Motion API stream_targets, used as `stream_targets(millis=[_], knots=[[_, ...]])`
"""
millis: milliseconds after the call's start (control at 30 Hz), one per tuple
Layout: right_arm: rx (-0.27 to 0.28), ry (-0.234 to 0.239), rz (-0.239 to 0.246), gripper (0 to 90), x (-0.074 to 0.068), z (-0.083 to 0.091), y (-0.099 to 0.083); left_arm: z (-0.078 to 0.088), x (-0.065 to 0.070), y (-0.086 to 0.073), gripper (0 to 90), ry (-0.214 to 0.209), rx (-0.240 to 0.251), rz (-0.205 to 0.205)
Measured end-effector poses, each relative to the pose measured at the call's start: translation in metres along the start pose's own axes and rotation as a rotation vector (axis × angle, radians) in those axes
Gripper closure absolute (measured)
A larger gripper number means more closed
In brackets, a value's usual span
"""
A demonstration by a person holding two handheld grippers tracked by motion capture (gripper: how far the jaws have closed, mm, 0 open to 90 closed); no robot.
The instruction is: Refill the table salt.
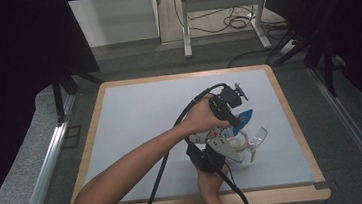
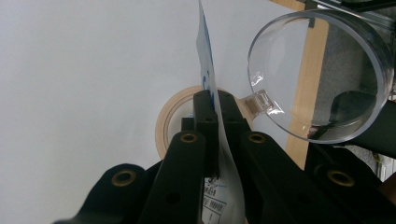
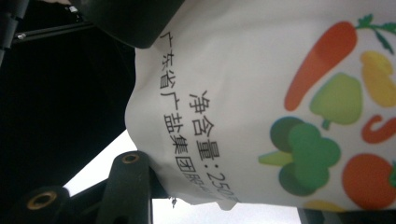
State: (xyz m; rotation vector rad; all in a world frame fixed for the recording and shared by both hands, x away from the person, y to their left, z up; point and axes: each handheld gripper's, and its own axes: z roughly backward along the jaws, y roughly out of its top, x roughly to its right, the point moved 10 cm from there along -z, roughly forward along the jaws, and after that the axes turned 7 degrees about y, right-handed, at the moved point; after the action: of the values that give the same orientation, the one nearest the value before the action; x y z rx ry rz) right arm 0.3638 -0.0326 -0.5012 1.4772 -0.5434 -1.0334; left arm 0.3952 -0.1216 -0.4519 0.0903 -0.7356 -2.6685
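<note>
**Both tongs on one salt pouch, clear cup just beyond**

We start at our left tongs (image 2: 217,100): the two black jaws are closed as tight as they go, pinching the thin top edge of a white plastic pouch with blue print (image 2: 205,70). In the left gripper view that edge stands between the jaws as a near-vertical sheet, running straight away from us along the line of the tongs.

Our right tongs (image 1: 234,149) stand partly open around the fuller body of the same pouch (image 3: 261,102), whose white face carries black printed characters and coloured vegetable drawings; one black jaw lies against its lower edge, so we judge it held across its width, though the far jaw is hidden.

In the high view the left hand (image 1: 201,116) reaches across from the left and sits above the right hand (image 1: 207,172), which comes up from the near edge of the bench. The pouch hangs between them, its long axis running from the upper tongs to the lower.

Just to the right stands a clear plastic measuring cup with a small handle (image 2: 322,70), tipped with its mouth towards us, beside a beige ring of tape (image 2: 170,116) lying flat on the pale grey bench top (image 1: 136,131). The cup lies right of the pinched edge, nearer the left tongs.
</note>
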Motion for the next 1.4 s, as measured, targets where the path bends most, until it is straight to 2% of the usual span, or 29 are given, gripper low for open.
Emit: stream_targets(millis=[333,467,767,1400], knots=[[0.004,-0.001,-0.013,54.2,0.0005,0.0003,0.0013,0.0000,0.0010,0.0010,90.0,0.001,-0.002,-0.006],[0.015,-0.004,-0.002,54.2,0.0007,0.0005,0.0026,0.0022,0.0019,0.0028,90.0,0.000,0.003,-0.006],[0.019,-0.006,-0.022,54.4,0.0018,0.0000,0.0034,0.0000,0.0017,0.0037,90.0,0.004,-0.004,-0.011],[0.011,-0.005,-0.013,54.4,0.0010,-0.0015,0.0025,0.0009,0.0008,0.0018,90.0,0.000,0.001,-0.007]])
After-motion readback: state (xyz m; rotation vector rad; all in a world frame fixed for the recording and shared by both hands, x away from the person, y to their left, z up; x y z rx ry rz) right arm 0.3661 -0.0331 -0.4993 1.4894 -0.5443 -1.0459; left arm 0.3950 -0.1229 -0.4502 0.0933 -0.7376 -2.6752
